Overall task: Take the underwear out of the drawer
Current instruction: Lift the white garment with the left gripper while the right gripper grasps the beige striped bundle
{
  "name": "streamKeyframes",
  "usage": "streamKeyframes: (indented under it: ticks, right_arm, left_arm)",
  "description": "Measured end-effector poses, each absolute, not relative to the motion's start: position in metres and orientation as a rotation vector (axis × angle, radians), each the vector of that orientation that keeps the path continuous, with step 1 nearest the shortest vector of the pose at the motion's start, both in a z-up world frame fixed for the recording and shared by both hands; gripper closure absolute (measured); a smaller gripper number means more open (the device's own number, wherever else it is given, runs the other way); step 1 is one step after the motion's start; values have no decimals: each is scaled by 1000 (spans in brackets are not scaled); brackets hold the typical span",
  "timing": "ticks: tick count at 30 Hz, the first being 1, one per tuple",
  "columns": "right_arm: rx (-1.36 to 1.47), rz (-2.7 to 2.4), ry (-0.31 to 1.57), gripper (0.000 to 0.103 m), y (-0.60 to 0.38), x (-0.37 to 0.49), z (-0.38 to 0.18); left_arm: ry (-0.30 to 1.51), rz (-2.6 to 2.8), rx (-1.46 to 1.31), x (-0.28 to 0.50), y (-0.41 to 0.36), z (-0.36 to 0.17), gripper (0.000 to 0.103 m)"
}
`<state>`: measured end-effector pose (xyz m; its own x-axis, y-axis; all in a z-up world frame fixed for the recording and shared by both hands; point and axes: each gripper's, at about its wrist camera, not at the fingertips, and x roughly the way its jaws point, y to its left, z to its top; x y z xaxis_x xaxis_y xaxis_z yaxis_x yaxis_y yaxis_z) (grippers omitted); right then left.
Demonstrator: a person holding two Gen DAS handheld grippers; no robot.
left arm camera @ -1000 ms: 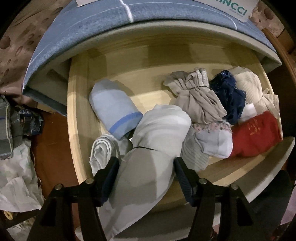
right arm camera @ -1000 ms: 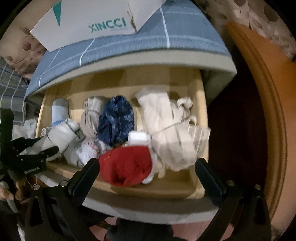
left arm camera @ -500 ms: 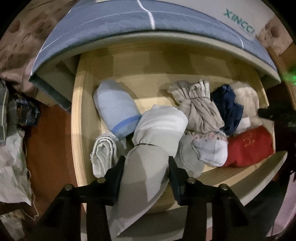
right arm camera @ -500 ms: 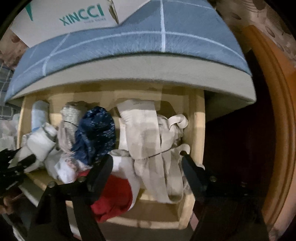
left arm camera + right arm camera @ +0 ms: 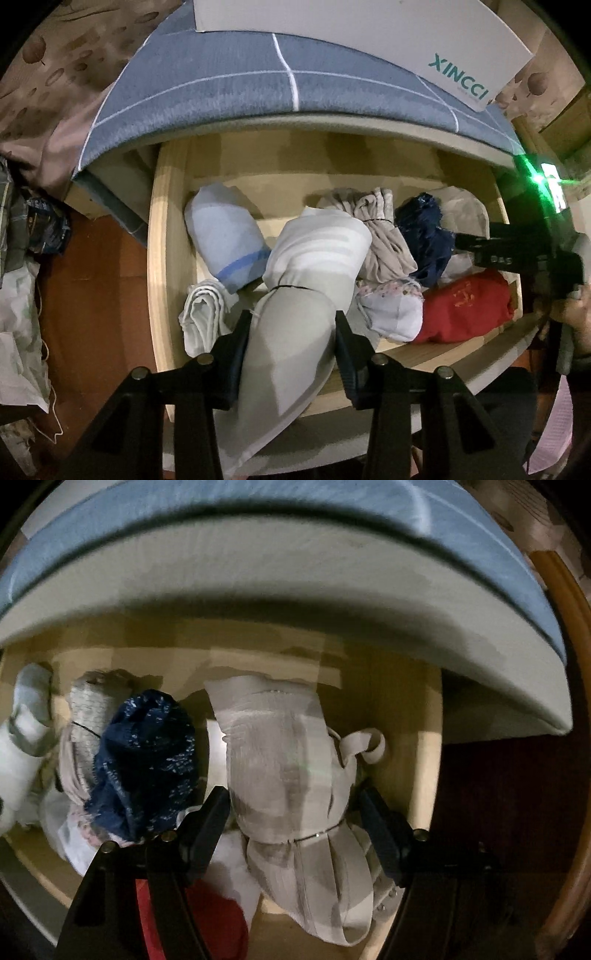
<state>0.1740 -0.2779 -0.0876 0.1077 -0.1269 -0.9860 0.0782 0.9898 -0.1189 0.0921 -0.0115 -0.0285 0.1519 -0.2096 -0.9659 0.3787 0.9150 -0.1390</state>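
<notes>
Jaws, left gripper (image 5: 291, 343): clamped on grey-white roll (image 5: 314, 266), half out of drawer (image 5: 168, 258).
Jaws, right gripper (image 5: 293, 818): just closing around cream bundle (image 5: 284, 760), contact unclear.
Advice: lift straight up, avoid snagging neighbouring rolls.

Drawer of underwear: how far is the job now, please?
Done: the drawer stands open. In hand: the left gripper pinches a grey-white roll; the right gripper has just closed around a beige bundle. Left: neither is out, and the red piece and others remain.
</notes>
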Motion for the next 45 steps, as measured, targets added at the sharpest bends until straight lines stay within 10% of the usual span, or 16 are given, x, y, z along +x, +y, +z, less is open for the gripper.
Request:
streamKeyframes:
  ticks: [45]
  right_arm:
    - [52,-200,1431,49,-287,132,-107]
  left_arm:
    - [967,-375,23,135,23,152,61]
